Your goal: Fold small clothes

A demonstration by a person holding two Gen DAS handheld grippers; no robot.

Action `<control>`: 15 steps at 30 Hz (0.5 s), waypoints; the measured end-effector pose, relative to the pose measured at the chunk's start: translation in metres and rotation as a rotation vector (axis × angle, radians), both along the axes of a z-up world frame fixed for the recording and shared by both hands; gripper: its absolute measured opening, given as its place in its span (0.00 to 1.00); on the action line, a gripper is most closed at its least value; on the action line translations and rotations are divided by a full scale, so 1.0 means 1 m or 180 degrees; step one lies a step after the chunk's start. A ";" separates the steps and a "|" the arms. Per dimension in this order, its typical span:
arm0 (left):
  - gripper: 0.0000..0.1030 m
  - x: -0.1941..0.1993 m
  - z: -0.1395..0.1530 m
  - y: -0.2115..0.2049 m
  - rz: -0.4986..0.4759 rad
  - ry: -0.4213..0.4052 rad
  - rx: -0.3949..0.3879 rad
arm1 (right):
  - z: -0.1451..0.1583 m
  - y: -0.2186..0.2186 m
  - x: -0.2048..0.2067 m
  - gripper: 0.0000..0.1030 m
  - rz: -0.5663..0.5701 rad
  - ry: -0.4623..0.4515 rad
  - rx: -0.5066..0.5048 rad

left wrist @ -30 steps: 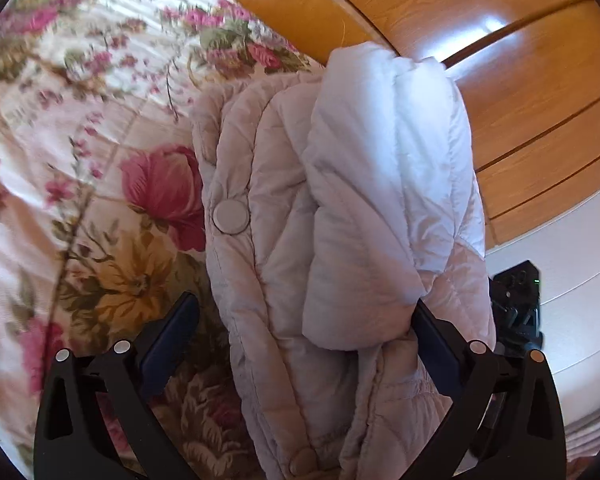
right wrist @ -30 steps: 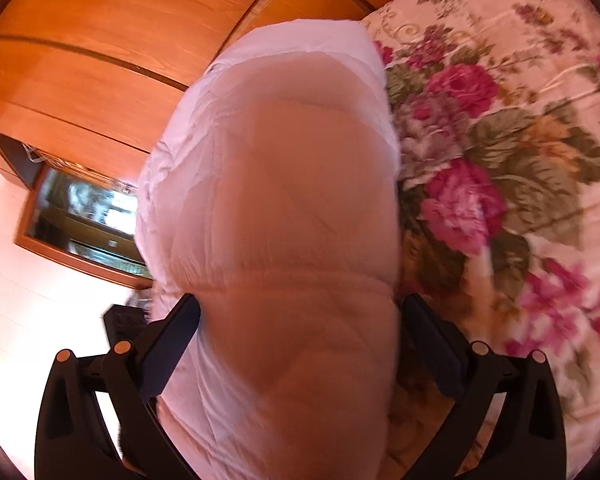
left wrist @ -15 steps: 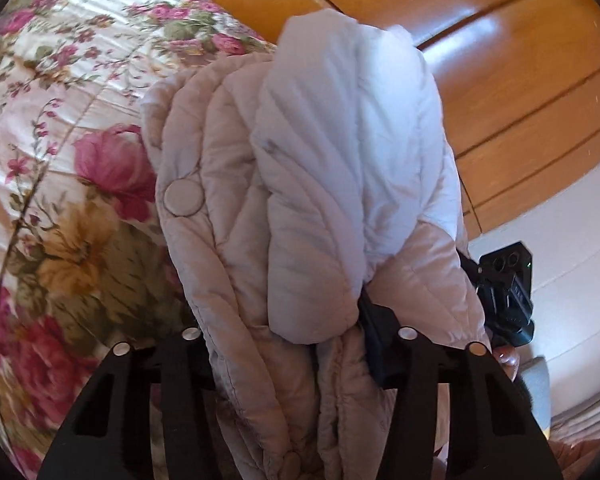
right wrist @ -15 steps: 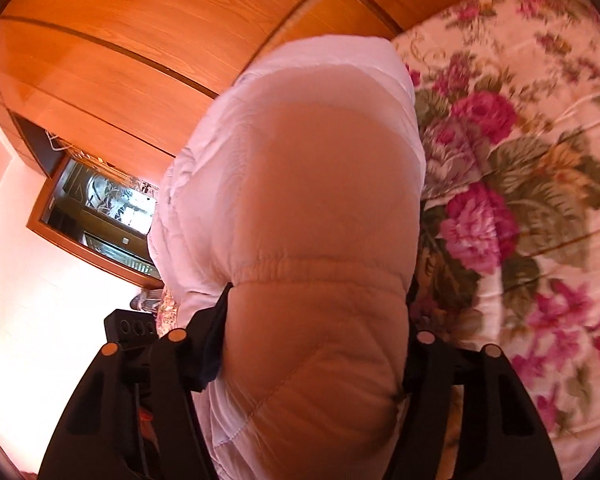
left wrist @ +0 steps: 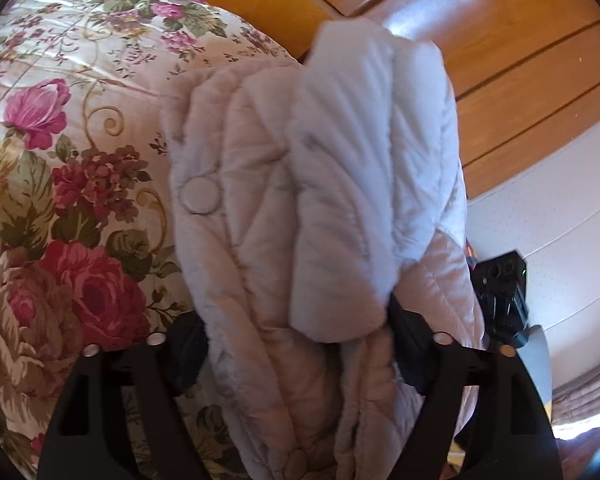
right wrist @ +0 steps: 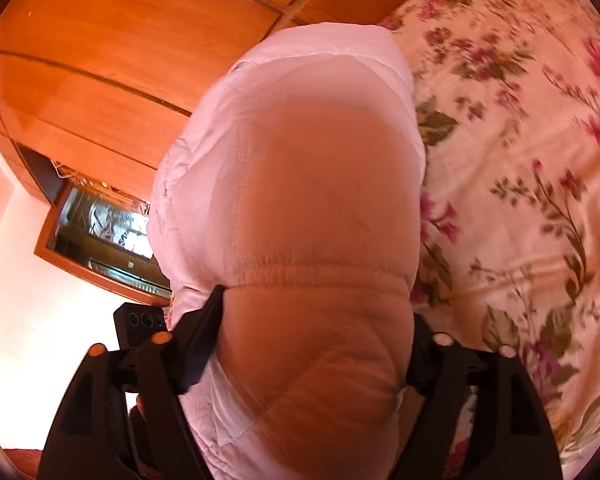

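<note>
A small pale quilted puffer jacket (left wrist: 300, 200) with round snap buttons (left wrist: 199, 201) hangs folded into a bundle, lifted above the floral bedspread (left wrist: 60, 160). My left gripper (left wrist: 296, 344) is shut on its lower part, one black finger on each side of the padding. In the right wrist view the same jacket (right wrist: 312, 208) fills the middle of the frame. My right gripper (right wrist: 316, 336) is shut on it from the other side. The right gripper's body (left wrist: 504, 300) shows behind the jacket in the left wrist view.
The floral bedspread (right wrist: 520, 160) lies under and beside the jacket. A polished wooden wardrobe (left wrist: 500, 40) stands behind it. A framed dark recess (right wrist: 104, 232) and a white wall (right wrist: 40, 320) are at the left of the right wrist view.
Both grippers have closed from wide open onto the folded jacket. The bundle has been lifted and carried across the bedspread.
</note>
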State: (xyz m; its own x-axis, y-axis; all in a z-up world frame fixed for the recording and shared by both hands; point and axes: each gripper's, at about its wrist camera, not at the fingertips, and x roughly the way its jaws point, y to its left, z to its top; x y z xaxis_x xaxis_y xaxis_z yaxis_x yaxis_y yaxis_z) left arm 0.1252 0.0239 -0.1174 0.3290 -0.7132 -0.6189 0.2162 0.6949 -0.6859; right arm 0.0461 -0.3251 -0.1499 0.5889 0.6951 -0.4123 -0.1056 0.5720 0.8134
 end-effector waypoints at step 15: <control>0.32 0.048 0.029 -0.051 -0.0093 -0.0686 0.0735 | 0.087 0.047 0.026 0.49 -0.0188 -0.1201 -0.1746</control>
State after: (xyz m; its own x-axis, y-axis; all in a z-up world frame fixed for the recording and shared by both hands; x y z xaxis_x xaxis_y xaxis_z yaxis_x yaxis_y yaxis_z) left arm 0.1731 -0.0270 -0.0882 0.4516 -0.5731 -0.6838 0.3616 0.8182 -0.4470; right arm 0.0722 -0.2782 -0.0631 0.7927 0.4055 -0.4552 -0.2816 0.9058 0.3165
